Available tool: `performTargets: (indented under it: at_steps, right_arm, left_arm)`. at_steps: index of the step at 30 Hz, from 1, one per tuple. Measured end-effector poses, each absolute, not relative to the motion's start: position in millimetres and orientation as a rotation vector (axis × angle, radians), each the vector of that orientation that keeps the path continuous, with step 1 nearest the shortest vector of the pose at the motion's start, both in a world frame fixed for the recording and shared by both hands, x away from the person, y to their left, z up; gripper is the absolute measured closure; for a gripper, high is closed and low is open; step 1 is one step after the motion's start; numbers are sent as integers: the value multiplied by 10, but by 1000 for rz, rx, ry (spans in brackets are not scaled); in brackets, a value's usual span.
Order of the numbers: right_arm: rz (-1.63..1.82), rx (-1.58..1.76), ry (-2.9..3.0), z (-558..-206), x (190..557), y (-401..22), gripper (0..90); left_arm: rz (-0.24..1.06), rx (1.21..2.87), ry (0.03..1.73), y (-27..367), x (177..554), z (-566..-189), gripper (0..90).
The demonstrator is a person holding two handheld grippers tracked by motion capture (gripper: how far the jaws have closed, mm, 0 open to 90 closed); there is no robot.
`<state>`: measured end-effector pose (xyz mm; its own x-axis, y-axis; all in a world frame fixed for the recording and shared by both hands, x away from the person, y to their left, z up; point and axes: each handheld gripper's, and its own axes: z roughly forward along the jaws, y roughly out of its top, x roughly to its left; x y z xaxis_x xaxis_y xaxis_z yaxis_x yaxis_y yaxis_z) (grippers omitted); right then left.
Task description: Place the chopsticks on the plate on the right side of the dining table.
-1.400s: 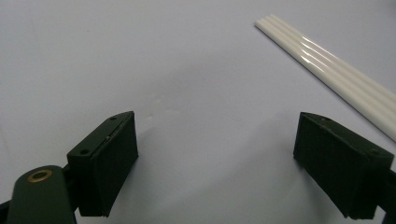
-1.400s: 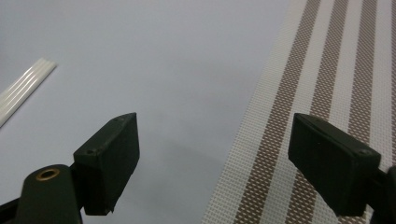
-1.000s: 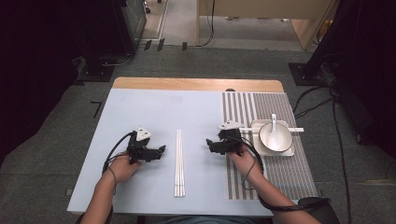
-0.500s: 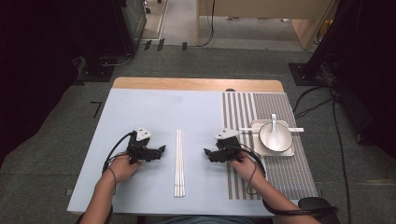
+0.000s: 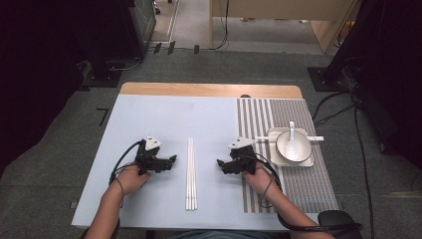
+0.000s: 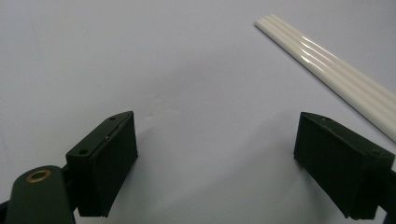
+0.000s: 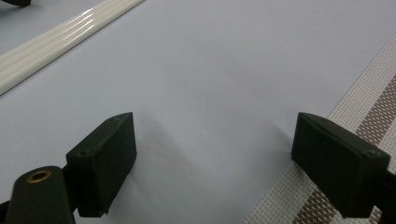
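On the tabletop (image 5: pixel 149 119), which has a pale blue cover, a pair of white chopsticks (image 5: pixel 191 173) lies side by side in the middle, running from far to near. The two sticks touch each other along their length.

The left hand-held gripper (image 5: pixel 171 160) is just to the left of the chopsticks and points toward them. Its jaws are spread wide and nothing is between them. In the left gripper view the chopsticks (image 6: pixel 327 63) are seen beyond the jaws at the upper right, apart from both of them.

The right hand-held gripper (image 5: pixel 220 163) is to the right of the chopsticks and also points toward them, so the chopsticks lie between the two grippers. Its jaws are spread wide as well and have just been opening a little more, with only the bare cover between them. In the right gripper view the chopsticks (image 7: pixel 60 42) run across the upper left corner, not touched by the jaws.

Farther right there is a striped placemat (image 5: pixel 259 114). On it stands a white tray (image 5: pixel 309 160) with a white bowl (image 5: pixel 293 148), and a white spoon (image 5: pixel 292 133) rests in the bowl.
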<state>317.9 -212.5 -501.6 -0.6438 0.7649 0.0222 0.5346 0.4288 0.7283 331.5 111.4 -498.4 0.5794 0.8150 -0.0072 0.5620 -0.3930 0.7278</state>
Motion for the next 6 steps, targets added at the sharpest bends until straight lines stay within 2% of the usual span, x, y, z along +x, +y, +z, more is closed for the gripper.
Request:
performTargets:
  at_steps: [6]
  right_arm:
    - [1041, 1118, 2375, -5016, 3179, -2125, 137]
  left_arm:
    - [464, 2109, 1092, 1112, 3314, -4984, 131]
